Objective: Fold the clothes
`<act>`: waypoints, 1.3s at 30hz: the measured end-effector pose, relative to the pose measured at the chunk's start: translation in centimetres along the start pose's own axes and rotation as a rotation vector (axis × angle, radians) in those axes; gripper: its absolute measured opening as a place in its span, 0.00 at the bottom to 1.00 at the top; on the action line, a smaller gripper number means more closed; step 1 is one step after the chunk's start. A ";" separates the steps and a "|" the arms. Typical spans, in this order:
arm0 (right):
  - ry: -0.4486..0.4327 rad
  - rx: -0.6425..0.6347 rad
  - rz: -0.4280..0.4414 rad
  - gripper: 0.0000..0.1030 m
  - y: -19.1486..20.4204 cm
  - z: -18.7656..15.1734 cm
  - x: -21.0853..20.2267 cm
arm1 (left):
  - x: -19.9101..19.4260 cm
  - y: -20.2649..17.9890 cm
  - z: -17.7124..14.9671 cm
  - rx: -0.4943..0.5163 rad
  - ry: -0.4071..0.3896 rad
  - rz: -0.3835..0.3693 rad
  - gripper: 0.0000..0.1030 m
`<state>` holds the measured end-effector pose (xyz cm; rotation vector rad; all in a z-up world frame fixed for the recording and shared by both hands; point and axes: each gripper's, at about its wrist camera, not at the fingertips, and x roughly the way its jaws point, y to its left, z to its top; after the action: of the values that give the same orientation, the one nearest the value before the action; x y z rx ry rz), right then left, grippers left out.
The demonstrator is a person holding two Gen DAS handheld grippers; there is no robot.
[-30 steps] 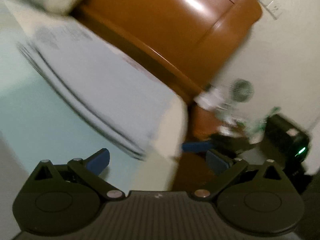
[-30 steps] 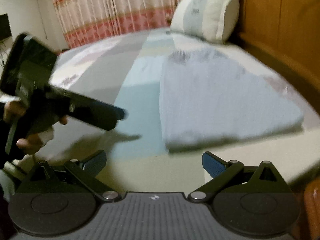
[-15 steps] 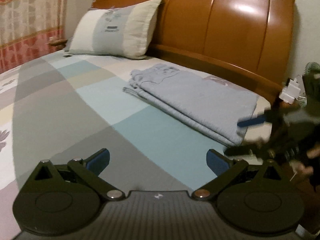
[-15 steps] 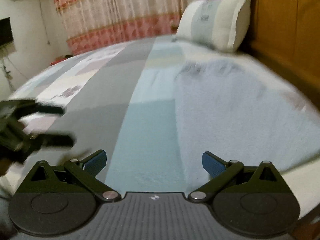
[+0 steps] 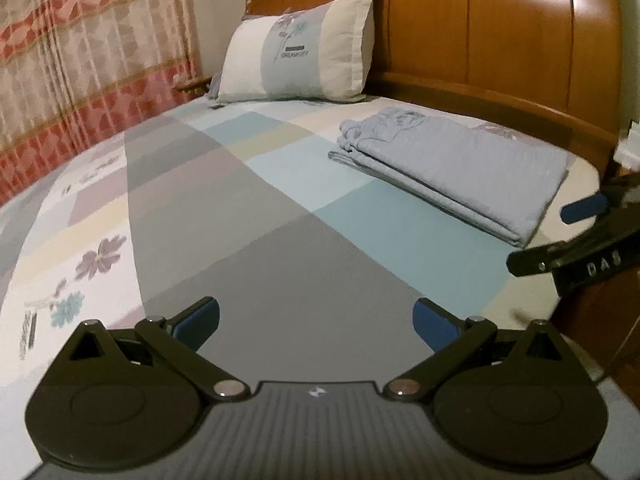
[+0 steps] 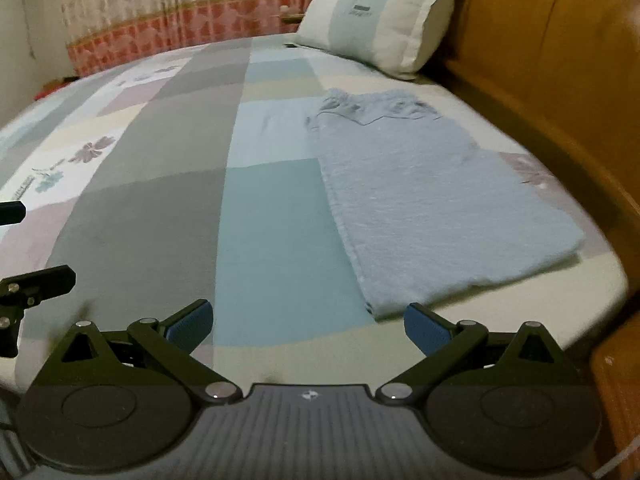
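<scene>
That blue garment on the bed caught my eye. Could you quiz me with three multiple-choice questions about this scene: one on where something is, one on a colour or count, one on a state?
1. Where does the folded garment lie?
A. On the bed near the wooden headboard
B. On top of the pillow
C. On the floor

2. How many pillows are on the bed?
A. Three
B. One
C. Two

3. What is the left gripper doing?
A. Clamped on the garment
C. Clamped on the pillow
B. Open, holding nothing

Answers:
1. A: the garment rests flat on the patchwork bedsheet, beside the headboard and apart from the pillow.
2. B: a single pillow leans against the headboard.
3. B: its blue fingertips stand wide apart with only bedsheet between them; the right gripper is open too.
</scene>
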<state>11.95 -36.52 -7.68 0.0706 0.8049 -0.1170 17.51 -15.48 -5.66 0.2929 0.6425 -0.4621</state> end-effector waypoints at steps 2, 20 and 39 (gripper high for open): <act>-0.002 -0.003 -0.015 1.00 0.2 0.1 -0.7 | -1.0 0.1 -0.2 -0.036 0.000 -0.027 0.99; -0.054 0.022 -0.051 1.00 3.8 -1.7 -7.4 | -6.9 -0.3 -1.2 -0.141 0.003 -0.059 0.99; -0.095 0.045 -0.069 1.00 3.8 -2.4 -10.0 | -9.2 -1.5 -0.7 -0.150 -0.012 -0.075 0.99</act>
<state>3.84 -31.76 -1.99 0.0787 0.7103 -0.2026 9.87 -13.51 -0.56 0.1245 0.6739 -0.4840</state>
